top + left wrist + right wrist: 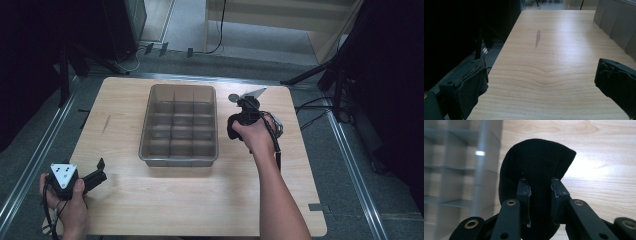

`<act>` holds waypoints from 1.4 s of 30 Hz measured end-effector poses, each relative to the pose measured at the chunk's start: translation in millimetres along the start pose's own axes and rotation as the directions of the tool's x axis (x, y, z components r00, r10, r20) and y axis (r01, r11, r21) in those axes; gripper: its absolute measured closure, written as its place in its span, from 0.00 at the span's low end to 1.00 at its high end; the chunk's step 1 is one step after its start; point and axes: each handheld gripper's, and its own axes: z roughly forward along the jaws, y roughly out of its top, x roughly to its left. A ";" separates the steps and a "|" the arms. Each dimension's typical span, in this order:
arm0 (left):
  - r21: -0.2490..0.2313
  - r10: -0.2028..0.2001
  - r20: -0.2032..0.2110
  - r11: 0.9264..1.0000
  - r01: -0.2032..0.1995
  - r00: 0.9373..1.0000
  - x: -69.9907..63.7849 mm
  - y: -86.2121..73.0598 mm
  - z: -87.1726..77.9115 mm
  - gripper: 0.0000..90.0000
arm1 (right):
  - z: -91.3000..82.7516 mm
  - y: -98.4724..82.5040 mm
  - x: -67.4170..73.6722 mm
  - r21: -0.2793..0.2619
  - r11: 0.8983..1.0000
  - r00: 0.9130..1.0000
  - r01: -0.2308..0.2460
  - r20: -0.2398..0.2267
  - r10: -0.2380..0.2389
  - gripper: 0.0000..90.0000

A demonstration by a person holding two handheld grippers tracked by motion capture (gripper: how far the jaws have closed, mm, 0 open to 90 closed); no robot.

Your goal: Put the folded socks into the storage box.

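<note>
A black cloth piece (536,162), rolled or folded, is pinched between the two jaws of my right gripper (540,195). In the high view, that gripper (235,125) hangs over the table just right of the grey divided tray (180,161), with the black cloth (233,131) bulging below the hand. My left gripper (101,171) rests low at the table's front left corner, jaws wide apart. Its own view shows the left gripper (541,87) with only bare wood between the fingers (466,92).
The tray's wall (481,170) stands close to the left of the cloth, its compartments bare where visible. Another corner of the tray (616,22) shows ahead right of the left gripper. The wooden table (200,200) ends near the left hand. Black stands and cables surround the table.
</note>
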 end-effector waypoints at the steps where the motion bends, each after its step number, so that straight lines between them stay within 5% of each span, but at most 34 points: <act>1: 0.000 -0.001 0.000 1.000 0.001 1.000 0.1 0.0 0.0 0.00 | 0.0 0.0 0.0 0.000 1.000 1.000 0.000 0.000 0.000 0.81; 13: 0.002 -0.001 -0.001 1.000 0.001 1.000 -0.3 0.1 0.2 0.00 | -25.0 20.7 57.7 -0.020 0.999 0.997 0.041 -0.062 -0.042 0.81; 20: 0.002 0.001 -0.001 1.000 -0.001 1.000 -0.7 0.0 0.0 0.00 | -15.5 22.1 82.5 -0.003 0.998 0.994 0.067 -0.090 -0.067 0.81; 29: 0.005 0.008 0.004 1.000 -0.008 1.000 -1.7 0.2 0.2 0.00 | 24.4 8.3 93.6 0.046 0.994 0.991 0.098 -0.098 -0.093 0.81; 34: 0.004 0.010 0.005 1.000 -0.010 1.000 -1.9 0.1 -0.1 0.00 | 48.2 -1.9 92.3 0.090 0.988 0.991 0.125 -0.058 -0.121 0.81; 42: 0.005 0.017 0.001 1.000 -0.017 1.000 -3.3 0.1 0.0 0.00 | 54.7 -9.7 93.6 0.084 0.984 0.987 0.156 -0.034 -0.154 0.76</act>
